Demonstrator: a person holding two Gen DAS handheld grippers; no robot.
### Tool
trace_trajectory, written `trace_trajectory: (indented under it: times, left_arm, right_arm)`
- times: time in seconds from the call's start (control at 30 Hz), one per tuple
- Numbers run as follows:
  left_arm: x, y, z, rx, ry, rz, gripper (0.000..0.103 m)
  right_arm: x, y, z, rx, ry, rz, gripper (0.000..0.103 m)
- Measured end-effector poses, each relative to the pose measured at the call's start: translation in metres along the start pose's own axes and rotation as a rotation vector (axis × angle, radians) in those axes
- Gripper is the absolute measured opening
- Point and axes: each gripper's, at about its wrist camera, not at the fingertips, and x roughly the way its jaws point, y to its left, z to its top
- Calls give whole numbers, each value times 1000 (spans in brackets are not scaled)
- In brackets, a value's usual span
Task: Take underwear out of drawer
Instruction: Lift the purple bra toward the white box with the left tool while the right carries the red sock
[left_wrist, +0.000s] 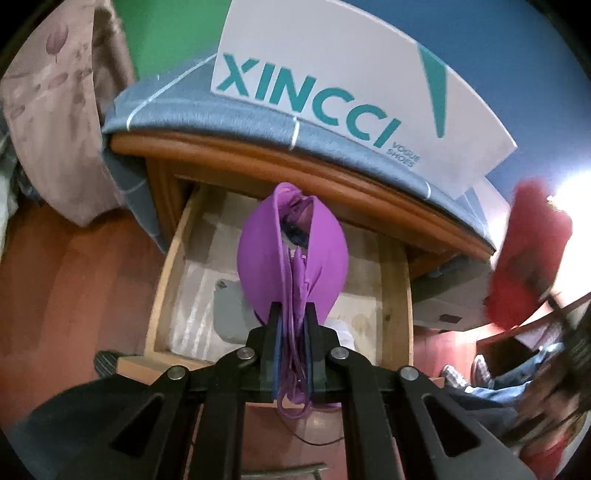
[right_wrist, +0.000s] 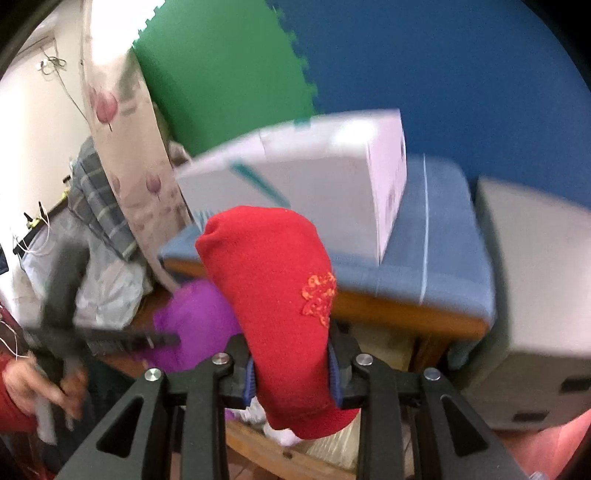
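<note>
The left tool (left_wrist: 291, 314) is clamped tight on a bunched purple garment (left_wrist: 291, 251), which hangs forward from its jaws above the open wooden drawer (left_wrist: 395, 295); pinching the thin folded edge is likely what lets the whole piece lift free in one go. The right tool (right_wrist: 291, 373) grips a red garment (right_wrist: 273, 295) with an orange embroidered patch, its jaws held partly apart by the thick fabric, and it too is raised above the drawer, toward the drawer's right side in the left wrist view. Both pieces of underwear look clear of the drawer, so the removal seems nearly complete. Inside the drawer a checked liner shows, with a grey folded item (left_wrist: 229, 317) and something white (left_wrist: 343, 332) left near the front edge. Above the drawer, the nightstand top is covered by a blue cloth (left_wrist: 236, 114) carrying a white shoe box (left_wrist: 354, 92) marked XINCCI, well out of the way of the lift.
</note>
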Motion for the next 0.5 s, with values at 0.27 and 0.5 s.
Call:
trace_trajectory:
  times: [0.27,0.5]
  left_arm:
    - [-9,3,-2,40,-30,9,8]
    - [-22,9,-1,69,-63,14,8]
  right_arm:
    - [-22,14,131,-39,-70,-58,29]
    - [65,17,214,-14,88,-122,29]
